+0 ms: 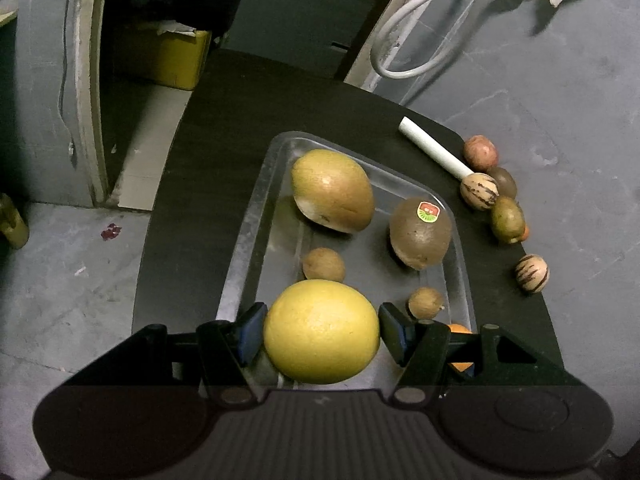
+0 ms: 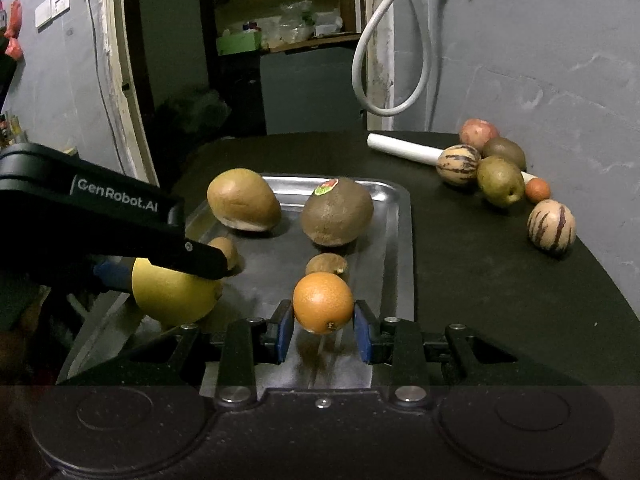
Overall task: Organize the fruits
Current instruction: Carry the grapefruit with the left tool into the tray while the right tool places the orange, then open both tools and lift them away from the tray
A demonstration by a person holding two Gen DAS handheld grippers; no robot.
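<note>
Left gripper (image 1: 321,332): blue pads pressed to both sides of a large yellow citrus (image 1: 321,332), held over the near end of the metal tray (image 1: 256,216). In the right wrist view the same gripper enters from the left of the frame as a black arm marked "GenRobot.AI", with the citrus (image 2: 172,296) showing beneath it.

Right gripper (image 2: 323,326): pads closed against an orange (image 2: 323,302), low centre of the frame, over the tray's near edge (image 2: 404,240). The left wrist view catches only a sliver of this orange (image 1: 460,328), behind the left gripper's right finger.

In the tray, both views: a big tan oval fruit (image 1: 332,190) at the far left, a brown kiwi-like fruit with a red-and-green sticker (image 1: 420,234) at the far right, and two small brown round fruits (image 1: 323,265) (image 1: 425,302) nearer the grippers.

On the dark table (image 2: 500,300), right of the tray: a white tube (image 2: 404,148) and a cluster of loose fruit, with a reddish fruit (image 2: 478,132), two striped pale fruits (image 2: 458,165) (image 2: 551,226), and a green one (image 2: 500,181). The right wrist view shows clearly a small orange fruit (image 2: 537,190), nearly hidden in the left view.

Upper frame, only in the right view: shelves with clutter (image 2: 280,24).
</note>
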